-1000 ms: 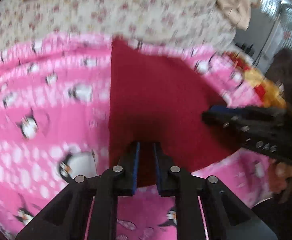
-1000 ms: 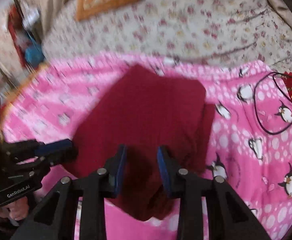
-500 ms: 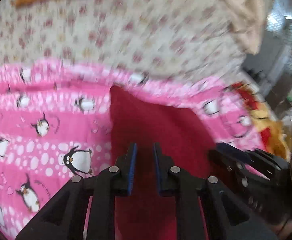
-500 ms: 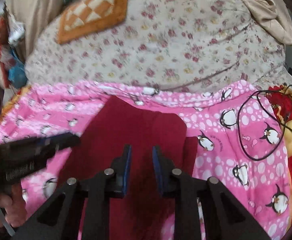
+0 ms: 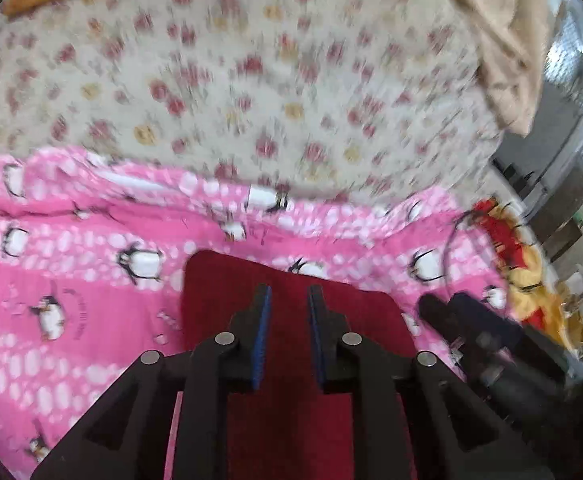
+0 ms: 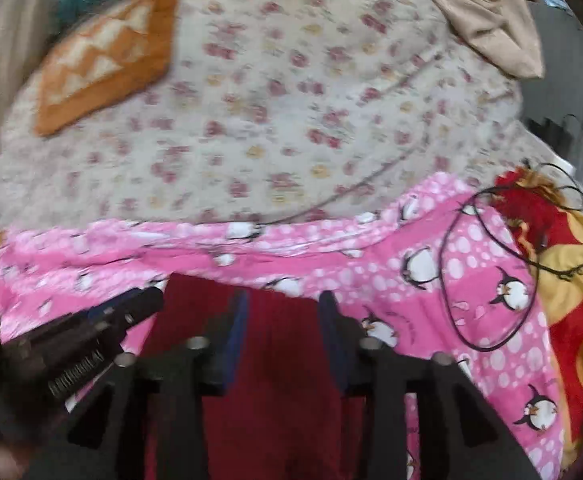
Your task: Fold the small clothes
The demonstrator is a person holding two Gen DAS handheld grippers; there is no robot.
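Since the earlier frames, both grippers had pulled back and lifted, so more of the flowery bedsheet (image 5: 275, 80) showed above and the dark red cloth (image 5: 291, 360) had slid low in both views.

The red cloth lay flat on the pink penguin blanket (image 5: 71, 280). It sat right under and just ahead of both grippers, with its long side running away from them toward the flowery sheet.

The left gripper (image 5: 288, 298) hung over the middle of the cloth. Its blue pads (image 5: 265, 312) showed a small gap with only the cloth far below seen through it, so it held nothing, and it was as closed as it ever got.

The right gripper (image 6: 283, 304) hung over the same cloth on its right part. Its jaws were opening, and nothing was pinched between them, though the picture was blurry, so I am not fully sure.

Both were about as near to the cloth. A black wire loop (image 6: 487, 280) lay on the blanket, off to the right side.
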